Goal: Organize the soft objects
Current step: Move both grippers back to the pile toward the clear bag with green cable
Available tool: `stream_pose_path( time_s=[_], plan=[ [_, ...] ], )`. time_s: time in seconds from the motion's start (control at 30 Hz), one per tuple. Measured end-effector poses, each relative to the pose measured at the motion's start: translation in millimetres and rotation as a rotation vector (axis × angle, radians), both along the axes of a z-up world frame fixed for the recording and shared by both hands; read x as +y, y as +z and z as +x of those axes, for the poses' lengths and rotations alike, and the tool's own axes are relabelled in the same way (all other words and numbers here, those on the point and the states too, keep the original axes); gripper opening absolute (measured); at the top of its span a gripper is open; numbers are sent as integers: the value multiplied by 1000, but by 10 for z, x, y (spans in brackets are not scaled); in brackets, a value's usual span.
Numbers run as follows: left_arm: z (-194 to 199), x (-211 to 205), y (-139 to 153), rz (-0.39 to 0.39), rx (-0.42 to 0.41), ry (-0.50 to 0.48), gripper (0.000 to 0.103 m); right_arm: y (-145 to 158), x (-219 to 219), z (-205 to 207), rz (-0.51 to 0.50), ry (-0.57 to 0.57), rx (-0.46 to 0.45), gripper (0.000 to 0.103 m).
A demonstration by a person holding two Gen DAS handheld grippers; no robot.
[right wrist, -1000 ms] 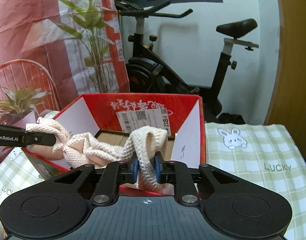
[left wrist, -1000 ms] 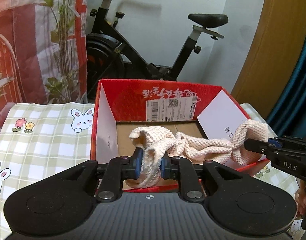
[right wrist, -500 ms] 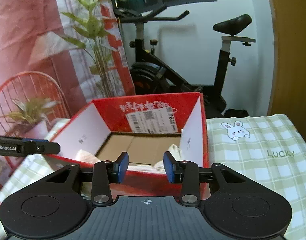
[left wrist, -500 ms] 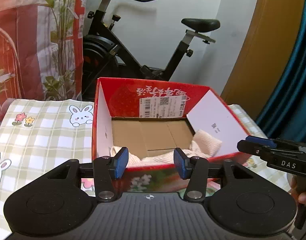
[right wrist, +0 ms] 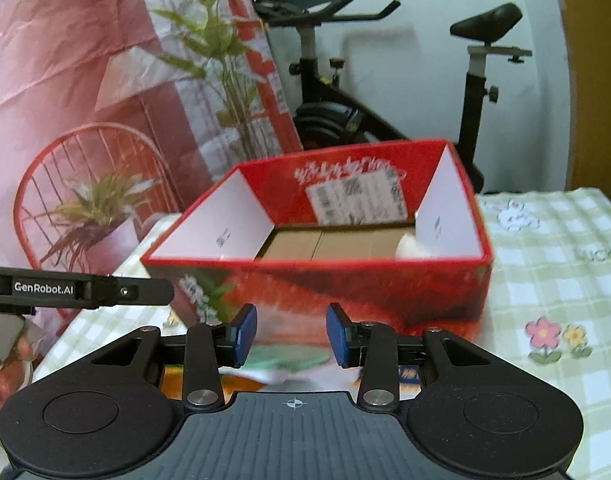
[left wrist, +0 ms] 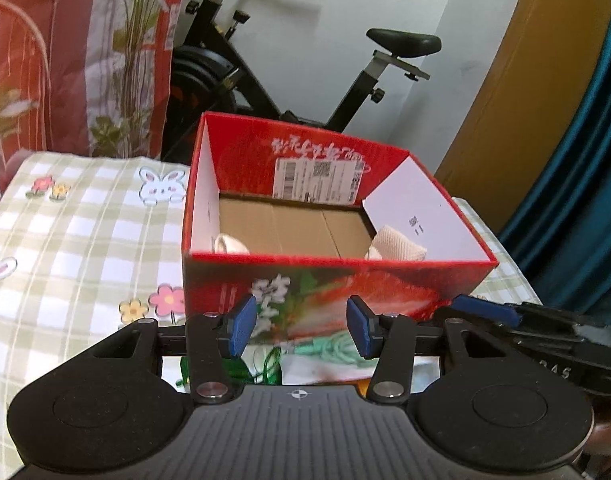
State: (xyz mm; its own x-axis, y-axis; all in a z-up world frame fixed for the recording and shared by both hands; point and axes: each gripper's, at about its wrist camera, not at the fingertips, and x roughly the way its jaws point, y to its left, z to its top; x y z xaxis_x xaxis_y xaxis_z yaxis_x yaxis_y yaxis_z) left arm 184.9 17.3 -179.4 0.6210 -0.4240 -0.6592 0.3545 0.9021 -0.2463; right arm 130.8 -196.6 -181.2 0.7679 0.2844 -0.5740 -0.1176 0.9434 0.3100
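Both my left gripper [left wrist: 301,330] and right gripper [right wrist: 291,334] have let go, fingers wide open, the cream cloth [left wrist: 399,242] now dropped inside the red box [left wrist: 337,276].

Right gripper [right wrist: 291,334]: jaws apart, holding nothing, just in front of the box.
Red cardboard box [right wrist: 345,284]: open-topped, on the checked tablecloth [right wrist: 553,288].
Cream towel [right wrist: 411,246]: inside, at the box's right wall.
Left gripper [right wrist: 105,290]: finger at left edge.

Box [left wrist: 329,280] sits on bench [left wrist: 85,240]; towel [left wrist: 397,242] inside it, near front wall. Exercise bike [left wrist: 265,80] behind box. Green bundle [left wrist: 337,350], possibly cord, lies before box, between both hand-held grippers.
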Motion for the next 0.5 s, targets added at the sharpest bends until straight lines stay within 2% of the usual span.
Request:
stream_pose_path(
  time_s=[0.27, 0.5],
  plan=[
    [-2, 34, -210, -16, 61, 21, 52, -241, 127, -20, -12, -13, 80, 36],
    [30, 72, -337, -42, 112, 39, 51, -389, 127, -128, -31, -13, 88, 36]
  ],
)
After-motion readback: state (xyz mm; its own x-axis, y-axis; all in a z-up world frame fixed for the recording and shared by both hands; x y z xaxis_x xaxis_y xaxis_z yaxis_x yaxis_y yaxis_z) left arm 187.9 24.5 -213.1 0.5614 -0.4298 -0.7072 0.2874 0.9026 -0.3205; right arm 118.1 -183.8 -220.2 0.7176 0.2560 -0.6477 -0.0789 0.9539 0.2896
